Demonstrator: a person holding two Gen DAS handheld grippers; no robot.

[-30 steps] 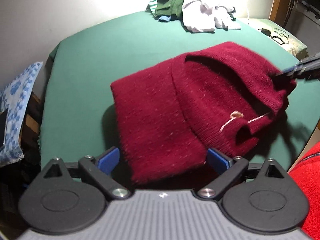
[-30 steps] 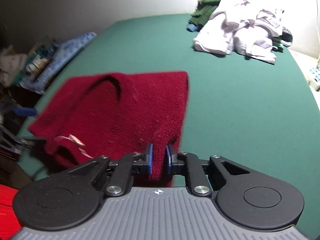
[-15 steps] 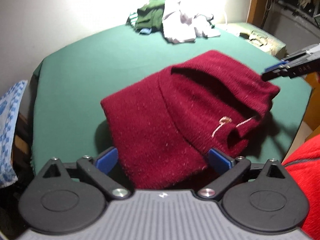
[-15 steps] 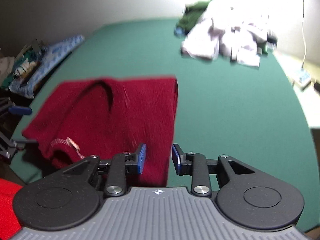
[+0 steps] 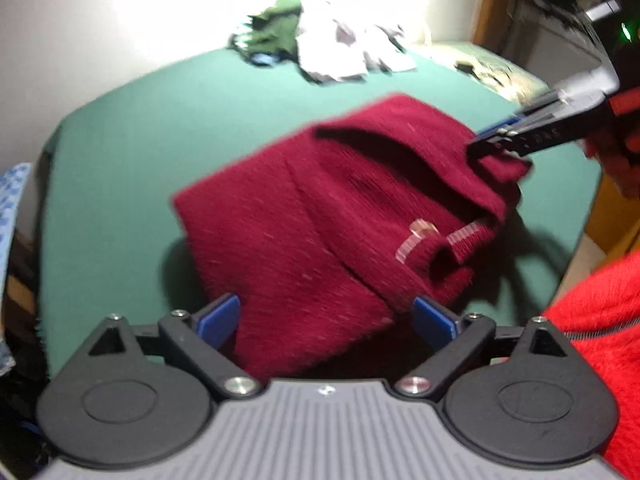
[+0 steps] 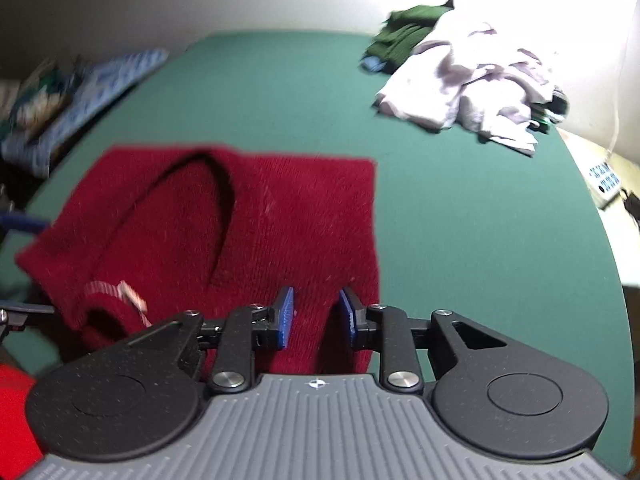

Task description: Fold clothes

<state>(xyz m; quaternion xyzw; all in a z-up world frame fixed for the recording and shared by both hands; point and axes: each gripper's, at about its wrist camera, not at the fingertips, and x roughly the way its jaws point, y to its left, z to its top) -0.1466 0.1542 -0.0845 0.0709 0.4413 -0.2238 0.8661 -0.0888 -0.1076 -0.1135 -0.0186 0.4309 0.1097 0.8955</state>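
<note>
A maroon knit sweater lies folded on the green table, its collar and label turned toward the near right. My left gripper is open wide, with the sweater's near edge lying between its blue pads. In the left wrist view my right gripper sits at the sweater's far right corner. In its own view the right gripper is open, pads apart over the sweater, with a strip of knit lying between them. The left gripper's fingers show at the left edge.
A pile of white clothes and green clothes sits at the far end of the table. A blue patterned cloth lies off the left side. A person's red sleeve is at the near right.
My right gripper was shut on the sweater's edge a second ago. It has since opened, and the fabric has settled onto the table. The left gripper stayed open.
</note>
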